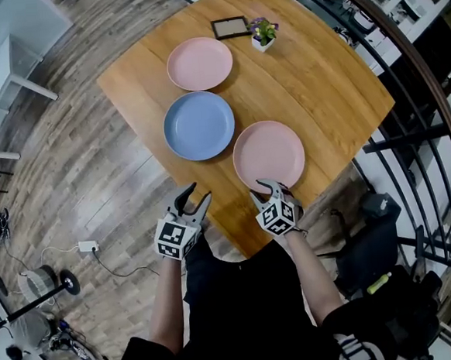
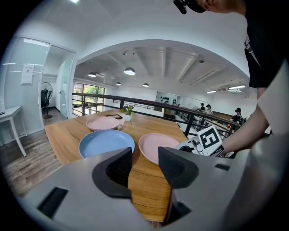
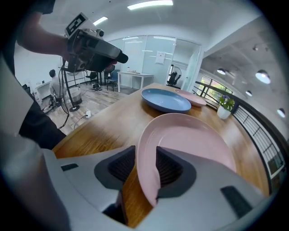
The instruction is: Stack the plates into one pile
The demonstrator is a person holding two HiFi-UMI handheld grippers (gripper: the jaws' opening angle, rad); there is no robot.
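Near pink plate (image 1: 269, 155): flat on the table (image 1: 327, 90), close to the front edge, its near rim between the jaws of the right gripper (image 1: 271, 189).
Right gripper state: jaws narrowed about that rim, wood showing beside one pad; no firm clamp seen.
Left gripper (image 1: 196, 199): jaws moderately apart, nothing between them, hanging at the table's front edge.
Blue plate (image 1: 199, 125): mid-table, beside the near pink plate.
Far pink plate (image 1: 199, 63): beyond the blue one, near a picture frame (image 1: 230, 27) and plant pot (image 1: 263, 32).
Risk, slip: a thin bite on a smooth rim may let the plate tip or drop when lifted.
Risk, edge: a plate dragged forward could fall to the floor.
Risk, stacking: setting down off-centre may knock the blue plate.
Writing: none legible; square markers on the cubes (image 1: 176, 239); a sheet on the glass wall (image 2: 27, 74), too small to read.
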